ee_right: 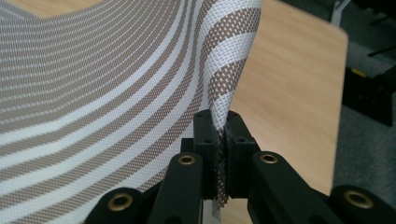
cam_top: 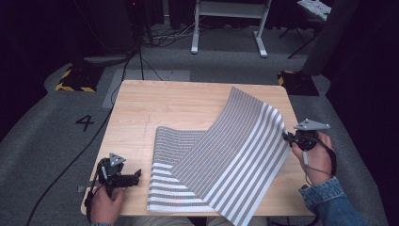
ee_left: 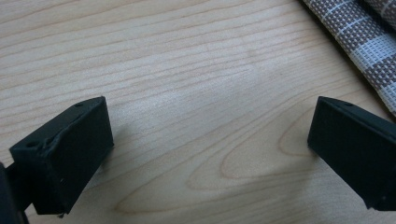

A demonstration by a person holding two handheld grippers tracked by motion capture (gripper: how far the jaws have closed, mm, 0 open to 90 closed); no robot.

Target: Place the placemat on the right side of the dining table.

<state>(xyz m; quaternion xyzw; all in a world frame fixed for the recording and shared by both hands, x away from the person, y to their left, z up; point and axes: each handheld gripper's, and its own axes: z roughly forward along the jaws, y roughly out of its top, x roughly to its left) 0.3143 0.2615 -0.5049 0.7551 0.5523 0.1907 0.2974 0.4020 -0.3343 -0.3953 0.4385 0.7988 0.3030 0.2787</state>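
A grey-and-white striped woven mat lies partly on the wooden table, its right half lifted and curved over the flat left part. My right gripper is shut on the mat's right edge, held above the table's right side. In the right gripper view the jaws pinch the mat edge and the mat sweeps away to the left. My left gripper rests open on the table near the front left corner, just left of the mat. Its fingers stand wide apart over bare wood, with a mat corner at upper right.
Grey carpet surrounds the table, with a "4" marking at left. A black cable trails across the floor. A white desk frame stands behind, and yellow-black striped bases sit at the back left and right.
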